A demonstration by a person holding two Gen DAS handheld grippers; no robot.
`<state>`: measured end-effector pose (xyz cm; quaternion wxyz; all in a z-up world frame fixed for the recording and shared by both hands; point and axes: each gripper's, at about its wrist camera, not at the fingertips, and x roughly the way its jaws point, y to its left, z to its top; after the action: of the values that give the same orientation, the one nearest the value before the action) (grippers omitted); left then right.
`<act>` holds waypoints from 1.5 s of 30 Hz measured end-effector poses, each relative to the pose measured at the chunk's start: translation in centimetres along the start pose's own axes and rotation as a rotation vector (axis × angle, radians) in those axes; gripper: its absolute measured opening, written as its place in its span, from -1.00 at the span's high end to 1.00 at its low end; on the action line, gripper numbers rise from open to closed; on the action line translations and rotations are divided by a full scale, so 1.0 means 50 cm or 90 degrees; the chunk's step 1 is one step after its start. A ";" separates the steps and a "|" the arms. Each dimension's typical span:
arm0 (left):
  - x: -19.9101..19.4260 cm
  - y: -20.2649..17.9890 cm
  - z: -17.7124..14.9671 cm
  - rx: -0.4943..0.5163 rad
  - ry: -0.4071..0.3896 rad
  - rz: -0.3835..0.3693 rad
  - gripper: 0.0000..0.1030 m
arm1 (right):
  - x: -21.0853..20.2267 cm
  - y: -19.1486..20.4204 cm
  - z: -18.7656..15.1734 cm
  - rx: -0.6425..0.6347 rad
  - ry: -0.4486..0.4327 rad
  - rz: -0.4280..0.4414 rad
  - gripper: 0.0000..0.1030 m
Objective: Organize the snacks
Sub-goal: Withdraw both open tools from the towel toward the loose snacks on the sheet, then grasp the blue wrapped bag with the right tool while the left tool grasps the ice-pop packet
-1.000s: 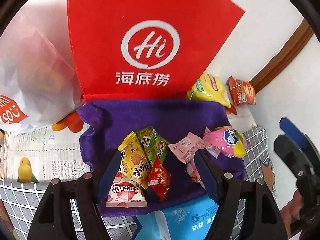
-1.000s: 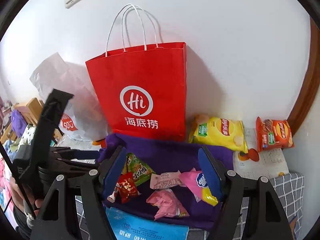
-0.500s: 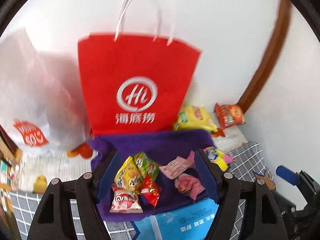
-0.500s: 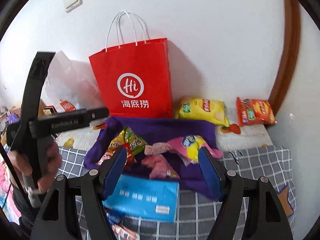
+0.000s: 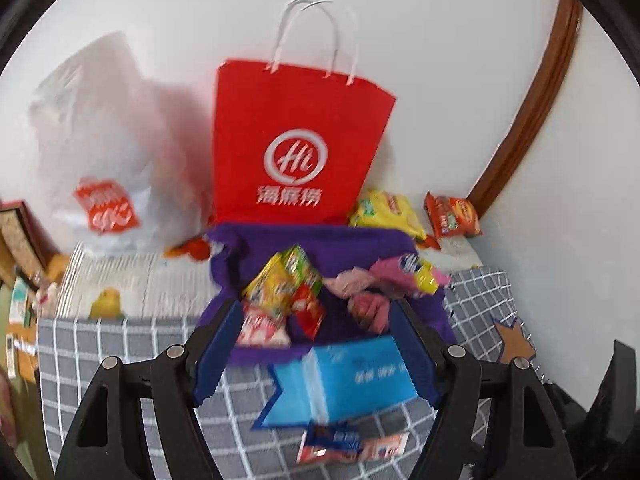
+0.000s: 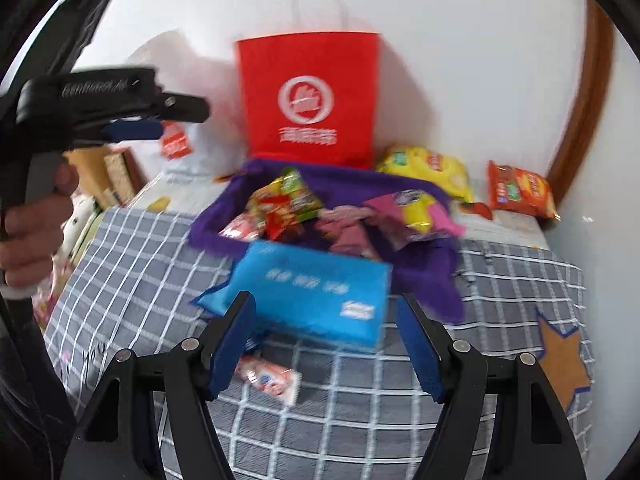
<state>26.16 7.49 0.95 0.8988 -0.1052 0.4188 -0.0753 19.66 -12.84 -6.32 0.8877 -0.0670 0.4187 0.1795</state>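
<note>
A purple cloth (image 5: 352,248) lies against a red paper bag (image 5: 296,140) and holds several small snack packets: yellow-green (image 5: 280,284), red (image 5: 308,312) and pink (image 5: 404,272). In front of it lies a blue pack (image 5: 352,376) and a small red-and-white packet (image 6: 272,380). My left gripper (image 5: 314,312) hovers back from the cloth, open and empty. My right gripper (image 6: 324,304) is open above the checked cover, short of the blue pack (image 6: 316,288), touching nothing. In the right wrist view a hand holds the left gripper (image 6: 132,128) at the far left.
A yellow chip bag (image 6: 428,168) and an orange chip bag (image 6: 520,192) lie by the wall at the back right. A white plastic bag (image 5: 104,152) stands left of the red bag. The grey checked cover (image 6: 140,264) has a star patch (image 6: 560,356).
Both grippers have drawn back from the purple cloth and the red bag. The blue pack and the small packet in front have come fully into view. Jaws stay about as wide.
</note>
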 end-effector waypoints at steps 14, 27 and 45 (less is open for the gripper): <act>-0.024 0.157 -0.155 -0.079 0.068 0.028 -0.43 | 0.133 0.122 -0.069 -0.043 0.066 0.086 0.09; -0.013 0.176 -0.227 -0.074 0.104 -0.003 -0.43 | 0.227 0.141 -0.081 -0.053 0.105 0.049 0.25; 0.097 0.056 -0.320 -0.079 0.214 -0.110 -0.40 | 0.022 0.001 -0.139 0.018 0.007 0.012 0.41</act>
<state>17.09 7.07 -13.38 0.7983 -0.1821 0.5562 -0.1422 15.28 -14.36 -11.63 0.8845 -0.0513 0.4266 0.1816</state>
